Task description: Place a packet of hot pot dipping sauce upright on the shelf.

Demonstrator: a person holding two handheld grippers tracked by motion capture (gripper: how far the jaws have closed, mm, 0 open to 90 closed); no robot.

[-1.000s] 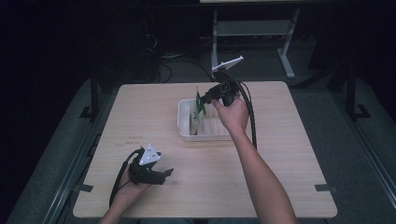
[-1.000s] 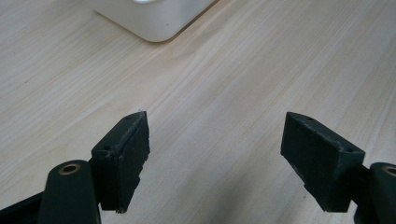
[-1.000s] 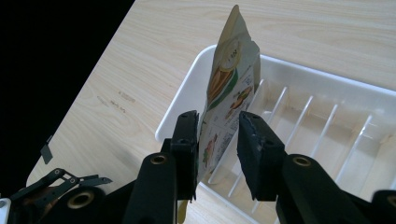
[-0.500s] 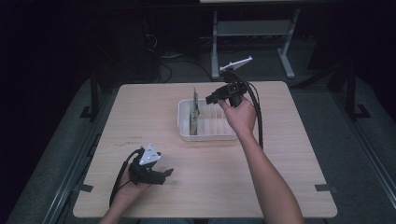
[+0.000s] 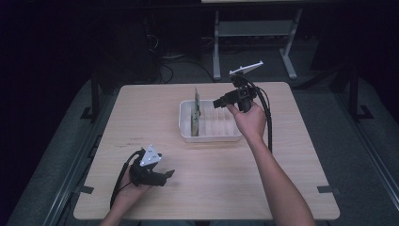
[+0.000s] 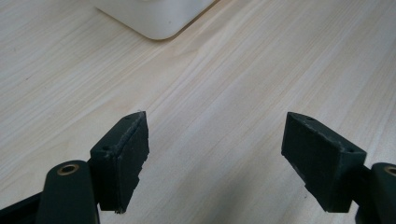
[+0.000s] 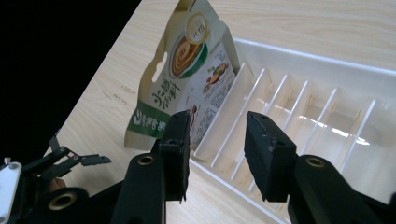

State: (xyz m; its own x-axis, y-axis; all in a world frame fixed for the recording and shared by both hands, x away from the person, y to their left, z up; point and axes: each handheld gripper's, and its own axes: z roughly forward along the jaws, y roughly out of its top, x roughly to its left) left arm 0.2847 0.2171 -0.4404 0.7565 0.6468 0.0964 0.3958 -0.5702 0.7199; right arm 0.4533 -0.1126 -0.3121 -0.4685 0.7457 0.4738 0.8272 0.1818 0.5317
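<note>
Right gripper (image 7: 215, 140), its jaws just opened and parted with nothing between them, is seen beside the snack pouch (image 7: 187, 79) standing upper left in the white rack (image 7: 327, 116); light, floppy and slick, it is judged best pinched at its top seal

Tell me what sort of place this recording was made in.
Probably a lab or recording studio: a lone light wooden table lit amid darkness, grey metal stand legs and loose black cables on the floor behind.
</note>
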